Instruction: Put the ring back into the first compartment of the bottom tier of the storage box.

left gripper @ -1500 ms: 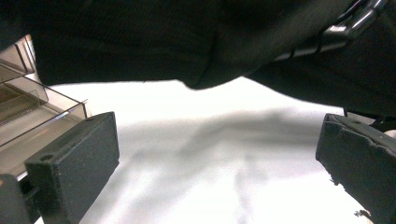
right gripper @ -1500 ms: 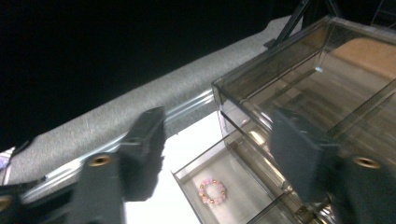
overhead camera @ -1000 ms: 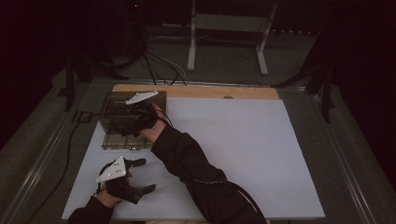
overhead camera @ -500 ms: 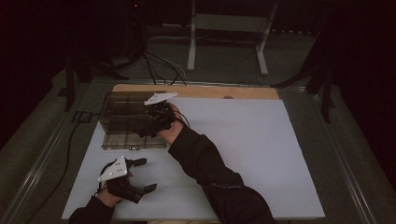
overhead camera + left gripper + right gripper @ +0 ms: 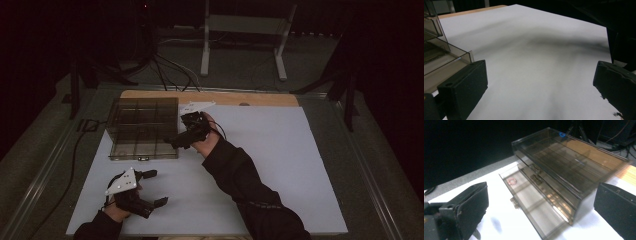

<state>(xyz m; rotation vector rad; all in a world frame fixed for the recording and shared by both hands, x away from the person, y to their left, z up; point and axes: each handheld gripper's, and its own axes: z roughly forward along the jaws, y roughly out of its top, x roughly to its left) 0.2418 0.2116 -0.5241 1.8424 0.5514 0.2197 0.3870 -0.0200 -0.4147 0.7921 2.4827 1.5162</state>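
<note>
Rightward our open-jawed right gripper (image 5: 175,141) has drifted off the smoky clear plastic drawer box (image 5: 142,126); its protruding bottom drawer (image 5: 534,207) could snag; left gripper (image 5: 152,187) idles open.

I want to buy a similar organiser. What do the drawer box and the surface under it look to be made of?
The drawer box looks like smoke-tinted clear plastic: glossy, see-through, with its dividers and a small pinkish ring visible through the walls. The table top seems a matte white sheet or board, with a bare wood strip at its far edge.
</note>
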